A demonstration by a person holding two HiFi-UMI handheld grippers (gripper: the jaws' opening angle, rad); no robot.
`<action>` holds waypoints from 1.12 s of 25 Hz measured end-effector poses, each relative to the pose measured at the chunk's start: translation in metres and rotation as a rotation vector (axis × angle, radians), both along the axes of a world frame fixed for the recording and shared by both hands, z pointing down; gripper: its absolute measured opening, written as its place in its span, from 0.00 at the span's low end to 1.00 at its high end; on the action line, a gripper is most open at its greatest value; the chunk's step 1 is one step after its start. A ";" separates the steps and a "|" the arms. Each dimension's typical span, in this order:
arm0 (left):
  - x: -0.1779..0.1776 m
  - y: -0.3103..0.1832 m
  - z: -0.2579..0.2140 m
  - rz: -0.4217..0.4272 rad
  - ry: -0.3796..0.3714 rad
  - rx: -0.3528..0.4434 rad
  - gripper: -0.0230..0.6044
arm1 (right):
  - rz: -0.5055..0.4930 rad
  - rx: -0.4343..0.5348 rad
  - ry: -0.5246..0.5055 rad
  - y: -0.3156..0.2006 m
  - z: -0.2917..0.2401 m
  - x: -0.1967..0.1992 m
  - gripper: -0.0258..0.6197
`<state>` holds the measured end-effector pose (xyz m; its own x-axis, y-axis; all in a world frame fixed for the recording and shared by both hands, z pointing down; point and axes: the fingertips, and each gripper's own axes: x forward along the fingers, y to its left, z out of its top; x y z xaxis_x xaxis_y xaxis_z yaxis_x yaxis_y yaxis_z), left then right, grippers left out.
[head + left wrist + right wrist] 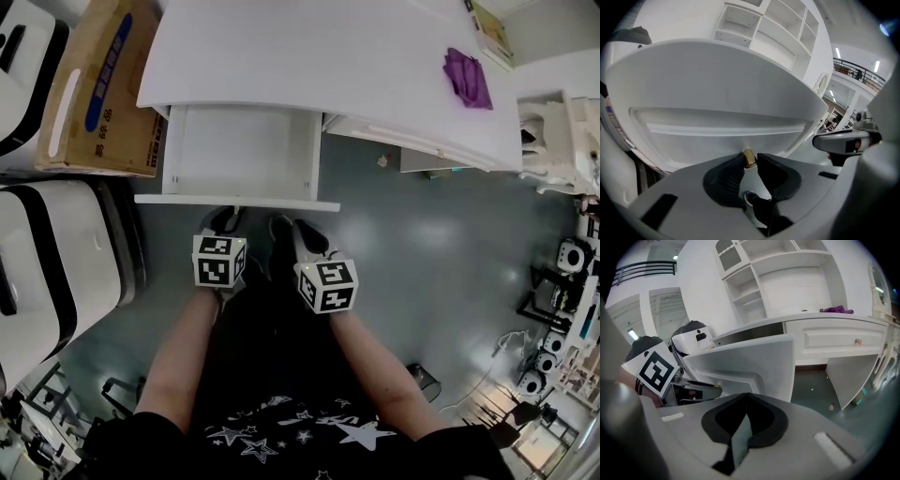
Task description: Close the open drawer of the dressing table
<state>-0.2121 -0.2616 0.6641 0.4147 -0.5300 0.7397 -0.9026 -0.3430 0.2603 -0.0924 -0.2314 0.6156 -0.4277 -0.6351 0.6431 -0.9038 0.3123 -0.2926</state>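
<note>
Now: drawer front dead ahead at 12 o'clock

Leftmost, the left hand-held gripper (228, 217) has its jaws partly closed, pinching the brass knob (749, 158) of the open drawer (234, 201). The drawer juts from the table (328, 56) at 12 o'clock, its front running 9 to 3. At 3 o'clock, the right hand-held gripper (286, 228) is closed and empty, near the front; the left looks better placed to push

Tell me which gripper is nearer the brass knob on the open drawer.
Left. The left gripper has its jaws closed on the brass knob on the drawer front. The right gripper, jaws together and empty, sits off to the knob's right, short of the drawer front.
</note>
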 end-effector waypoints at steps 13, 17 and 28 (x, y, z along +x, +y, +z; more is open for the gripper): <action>0.005 -0.079 -0.004 -0.046 0.026 0.056 0.18 | -0.116 0.039 -0.017 -0.073 0.020 -0.001 0.04; 0.003 -0.100 -0.004 -0.055 0.026 0.069 0.18 | -0.131 0.038 -0.030 -0.084 0.025 -0.005 0.04; 0.006 -0.138 -0.003 -0.067 0.014 0.090 0.18 | -0.114 0.045 -0.029 -0.121 0.028 0.013 0.04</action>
